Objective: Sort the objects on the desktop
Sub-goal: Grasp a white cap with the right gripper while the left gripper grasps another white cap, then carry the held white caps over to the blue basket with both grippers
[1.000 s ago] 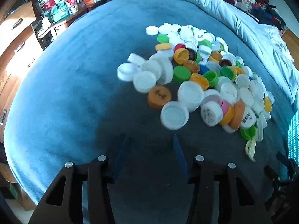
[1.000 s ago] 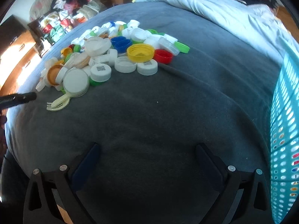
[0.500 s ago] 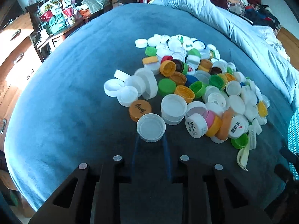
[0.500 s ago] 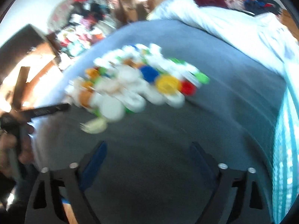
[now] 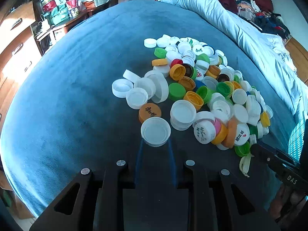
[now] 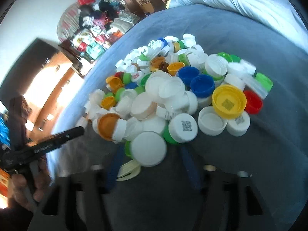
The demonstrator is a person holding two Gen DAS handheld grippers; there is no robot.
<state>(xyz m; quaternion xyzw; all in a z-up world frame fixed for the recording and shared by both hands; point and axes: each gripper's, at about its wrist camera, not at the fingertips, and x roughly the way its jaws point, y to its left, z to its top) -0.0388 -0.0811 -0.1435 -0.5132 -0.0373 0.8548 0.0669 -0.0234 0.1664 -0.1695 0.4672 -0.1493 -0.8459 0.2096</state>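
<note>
A heap of plastic bottle caps [image 5: 200,88], white, orange, green, blue and red, lies on a blue-grey blanket [image 5: 77,88]. My left gripper [image 5: 155,144] is shut on a large white cap [image 5: 155,131] at the heap's near edge, beside an orange cap [image 5: 149,112]. In the right wrist view my right gripper [image 6: 150,154] is open, its blue fingers [image 6: 189,165] on either side of a big white cap [image 6: 148,148] at the near edge of the heap [image 6: 173,88]. A cream plastic fork [image 6: 128,170] lies between the fingers.
A rumpled pale duvet [image 5: 240,34] runs along the far right side of the bed. A turquoise perforated basket [image 5: 296,138] stands at the right edge. Wooden drawers and a cluttered shelf [image 5: 57,13] stand beyond the left edge.
My left gripper has closed on the large white cap. My right gripper has swung forward up to the heap and narrowed around the big white cap.
</note>
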